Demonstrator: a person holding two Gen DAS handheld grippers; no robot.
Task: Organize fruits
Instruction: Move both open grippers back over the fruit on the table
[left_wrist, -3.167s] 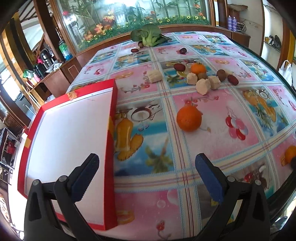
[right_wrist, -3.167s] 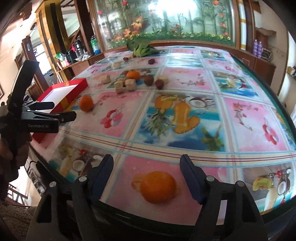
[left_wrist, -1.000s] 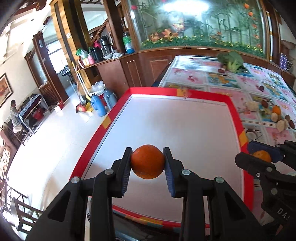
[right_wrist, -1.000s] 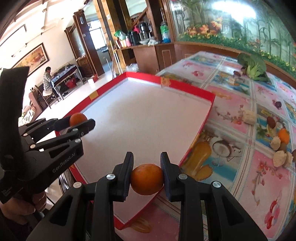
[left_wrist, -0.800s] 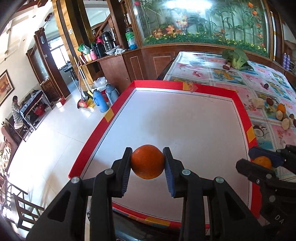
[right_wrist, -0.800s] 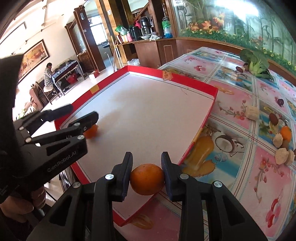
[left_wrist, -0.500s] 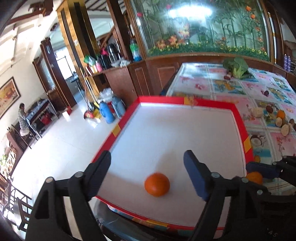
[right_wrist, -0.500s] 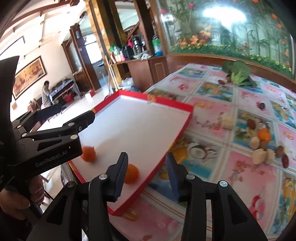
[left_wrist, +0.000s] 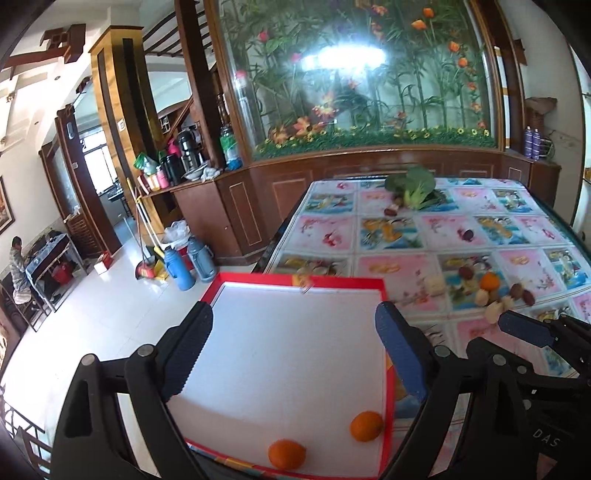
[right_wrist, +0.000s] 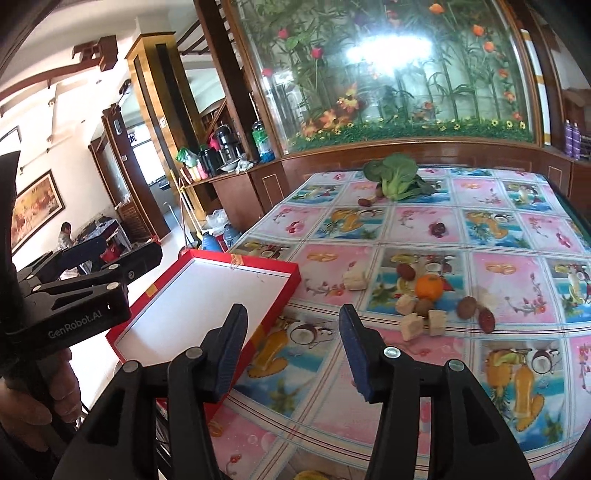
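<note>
With both the left gripper (left_wrist: 291, 350) and right gripper (right_wrist: 291, 347) empty, jaws opening, two oranges (left_wrist: 287, 454) lie loose near the red tray's (left_wrist: 387, 369) near rim and may roll if it gets knocked.

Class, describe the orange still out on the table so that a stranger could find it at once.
Start at the red-rimmed white tray, then look right across the tablecloth to a cluster of small pieces. The orange sits at the cluster's far side, the only bright, round fruit among pale cubes and brown and dark red pieces.
</note>
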